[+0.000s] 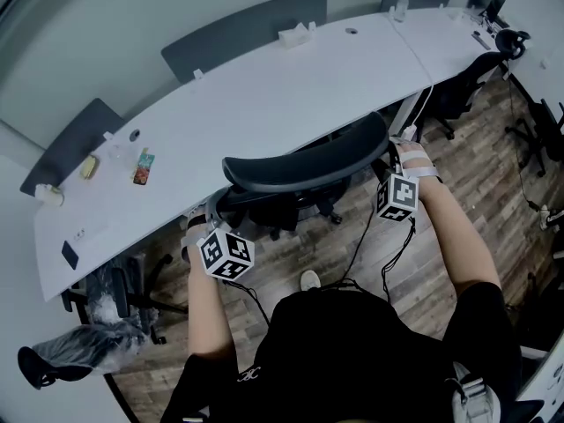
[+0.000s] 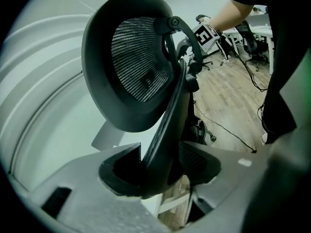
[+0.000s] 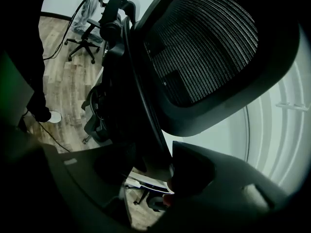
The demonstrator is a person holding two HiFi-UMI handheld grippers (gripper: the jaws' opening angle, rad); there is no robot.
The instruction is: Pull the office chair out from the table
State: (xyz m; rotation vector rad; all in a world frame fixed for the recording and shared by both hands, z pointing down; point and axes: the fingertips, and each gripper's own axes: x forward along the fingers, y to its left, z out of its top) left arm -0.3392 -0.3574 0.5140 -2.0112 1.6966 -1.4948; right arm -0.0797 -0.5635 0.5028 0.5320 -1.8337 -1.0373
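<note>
Gripping the black mesh-backed office chair at both ends of its backrest, centre of the head view. Left tool is clenched on the dark frame bar at the backrest's left end. Right tool is clenched on the bar at the right end. The backrest stands just beside the near edge of the long curved white desk, over the wood-plank floor.

Black office chair, mesh backrest in a solid curved rim, stands upright, pushed in at the near edge of the long white curved table. Backrest top sits just beside the tabletop edge, about mid-length.
</note>
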